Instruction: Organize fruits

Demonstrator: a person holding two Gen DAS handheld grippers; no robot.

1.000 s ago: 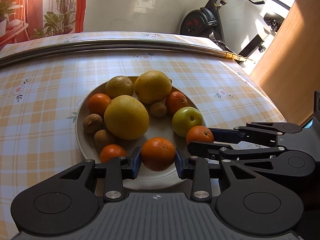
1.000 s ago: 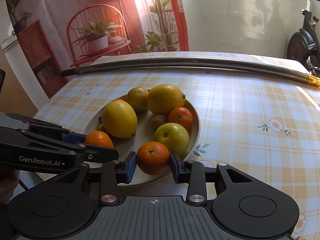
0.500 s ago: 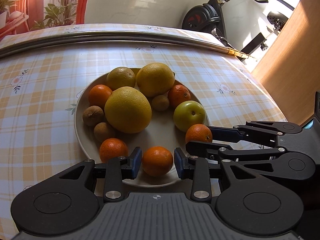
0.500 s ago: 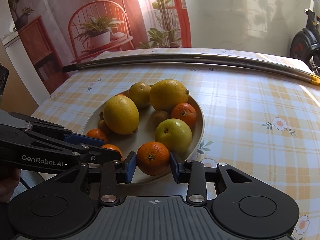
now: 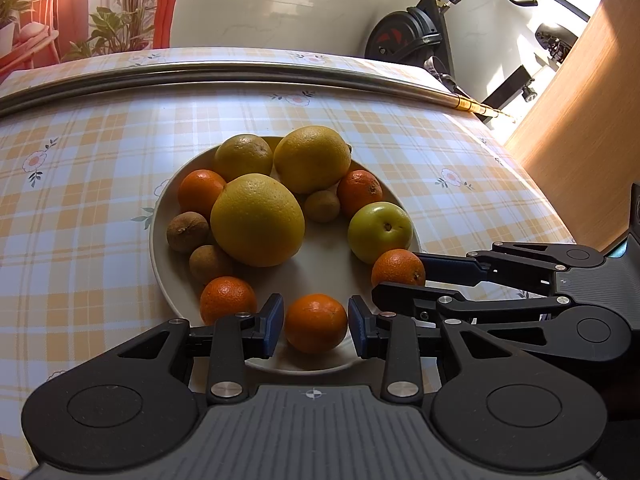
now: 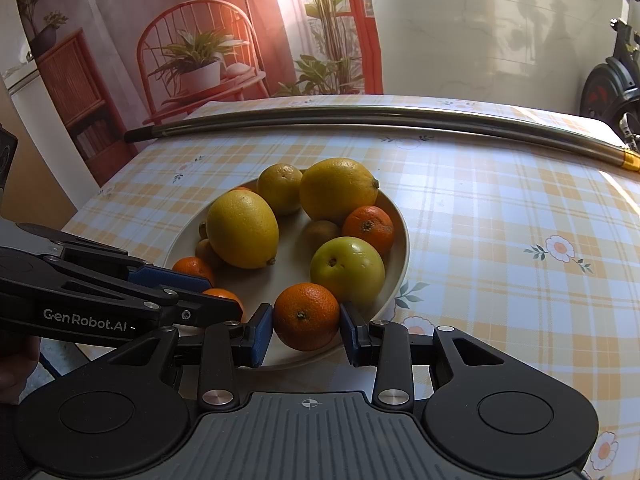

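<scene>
A white plate on the checked tablecloth holds several yellow citrus, tangerines, small brown fruits and a green apple. My left gripper is open at the plate's near rim. A tangerine rests on the plate between its blue pads, with thin gaps on both sides. My right gripper is shut on another tangerine at the plate's right near edge, just in front of the apple.
A long steel pole lies across the far side of the table. Past the far right corner stands an exercise bike, with a wooden panel on the right. A hand shows at the lower left.
The tangerine in my left gripper has dropped out of the pads onto the plate's near rim. The right gripper keeps its hold on its tangerine, hardly moved.
</scene>
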